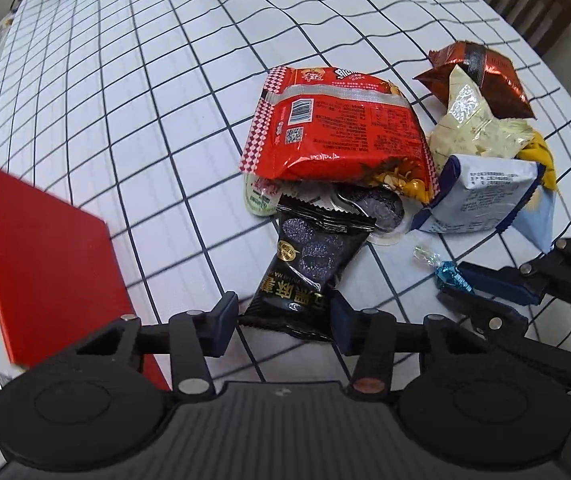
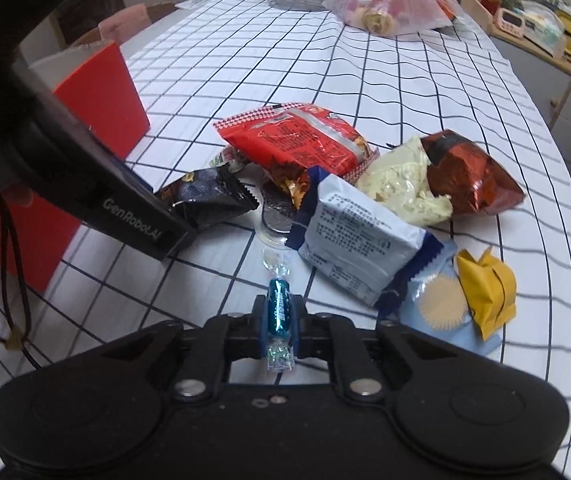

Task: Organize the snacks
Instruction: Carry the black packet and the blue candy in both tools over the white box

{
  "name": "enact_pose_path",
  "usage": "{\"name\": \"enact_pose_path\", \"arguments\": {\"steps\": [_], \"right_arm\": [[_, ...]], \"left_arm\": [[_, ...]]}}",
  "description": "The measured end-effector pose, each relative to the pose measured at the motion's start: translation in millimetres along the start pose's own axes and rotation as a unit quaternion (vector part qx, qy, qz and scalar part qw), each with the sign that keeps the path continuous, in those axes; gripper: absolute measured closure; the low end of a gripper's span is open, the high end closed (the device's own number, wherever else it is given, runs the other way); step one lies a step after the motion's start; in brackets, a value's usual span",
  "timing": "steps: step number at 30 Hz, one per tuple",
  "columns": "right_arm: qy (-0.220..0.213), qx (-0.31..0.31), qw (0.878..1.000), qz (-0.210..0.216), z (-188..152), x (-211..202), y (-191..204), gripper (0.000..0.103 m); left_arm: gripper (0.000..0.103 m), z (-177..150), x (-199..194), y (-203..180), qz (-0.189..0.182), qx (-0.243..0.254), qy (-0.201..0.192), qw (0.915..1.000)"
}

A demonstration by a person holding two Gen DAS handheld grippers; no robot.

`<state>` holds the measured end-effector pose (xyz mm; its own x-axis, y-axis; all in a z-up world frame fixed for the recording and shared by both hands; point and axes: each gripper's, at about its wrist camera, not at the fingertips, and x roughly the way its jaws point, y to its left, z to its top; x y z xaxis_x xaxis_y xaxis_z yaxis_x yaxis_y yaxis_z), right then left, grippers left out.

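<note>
**Right wrist view: candy pinched**

The right claw [image 2: 278, 320] is clamped on the blue candy [image 2: 278, 307]. The left claw [image 1: 281, 318] has the black snack packet [image 1: 305, 268] between its fingers, low on the worktop [image 1: 145, 100], touching.

The left gripper [image 1: 283, 316] straddles a black packet [image 1: 305, 268] on the checked cloth [image 1: 145, 100]. Behind lies a red packet [image 1: 333, 128]; a red box [image 1: 45, 256] sits left. The right gripper [image 1: 455, 290] pinches a blue candy [image 1: 451, 276].
</note>
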<state>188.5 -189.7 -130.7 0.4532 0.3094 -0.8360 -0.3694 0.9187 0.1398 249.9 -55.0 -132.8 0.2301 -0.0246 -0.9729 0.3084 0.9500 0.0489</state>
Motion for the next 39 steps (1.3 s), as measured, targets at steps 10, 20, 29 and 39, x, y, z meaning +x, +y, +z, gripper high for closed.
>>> {"name": "enact_pose_path", "arguments": {"steps": [10,20,29,39], "right_arm": [[-0.023,0.065,0.997,0.031,-7,-39,-10,0.093],[-0.057,0.078,0.994,0.046,-1,-89,2,0.093],[-0.082,0.073,0.992,0.057,18,-115,29,0.093],[-0.096,0.041,0.992,0.077,48,-114,88,0.093]], "left_arm": [[0.056,-25,-32,3,-0.022,-0.067,-0.025,0.9972],[0.056,-53,-91,12,-0.034,-0.105,-0.079,0.9908],[0.056,-88,-137,39,-0.040,-0.133,-0.112,0.9840],[0.056,-119,-161,91,-0.026,-0.170,-0.133,0.9761]]}}
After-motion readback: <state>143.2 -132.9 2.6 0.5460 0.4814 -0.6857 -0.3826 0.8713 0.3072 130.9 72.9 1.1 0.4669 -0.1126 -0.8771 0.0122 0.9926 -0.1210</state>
